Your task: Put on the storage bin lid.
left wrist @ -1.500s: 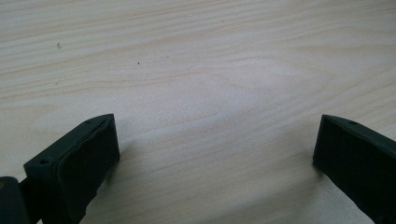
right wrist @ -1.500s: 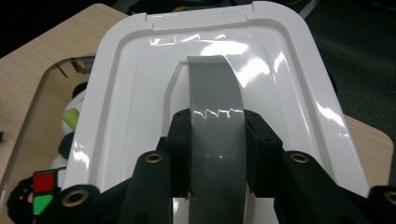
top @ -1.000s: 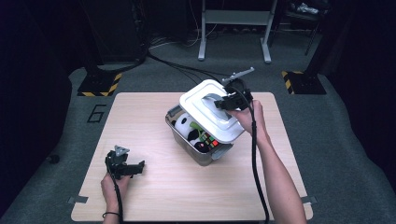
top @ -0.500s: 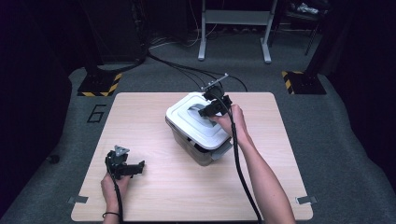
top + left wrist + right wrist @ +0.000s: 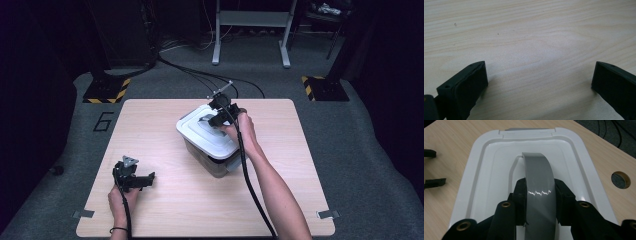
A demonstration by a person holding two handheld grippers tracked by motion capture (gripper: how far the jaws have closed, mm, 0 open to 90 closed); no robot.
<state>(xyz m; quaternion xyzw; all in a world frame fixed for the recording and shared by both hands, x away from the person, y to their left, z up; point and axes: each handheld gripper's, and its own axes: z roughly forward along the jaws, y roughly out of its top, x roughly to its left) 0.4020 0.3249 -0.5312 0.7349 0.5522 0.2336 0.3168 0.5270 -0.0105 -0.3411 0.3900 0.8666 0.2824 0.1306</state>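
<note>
We see the right gripper (image 5: 539, 202) pinching the grey arched handle (image 5: 537, 173) of the white plastic lid (image 5: 486, 165); left gripper (image 5: 539, 82) spread over the wooden desk (image 5: 529, 30).

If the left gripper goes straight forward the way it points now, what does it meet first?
Probably the bare wooden table: the left gripper, open, looks down along its fingers at the wood, with nothing between. How steeply it tilts is hard to judge.

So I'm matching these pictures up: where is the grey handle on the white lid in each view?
High view: the grey handle sits mid-lid, just above centre, under the right tool.
Left gripper view: not in it; bare wooden table.
Right gripper view: the handle arches up the centre, clamped between the jaws.
Shared landmark: the white lid.
</note>
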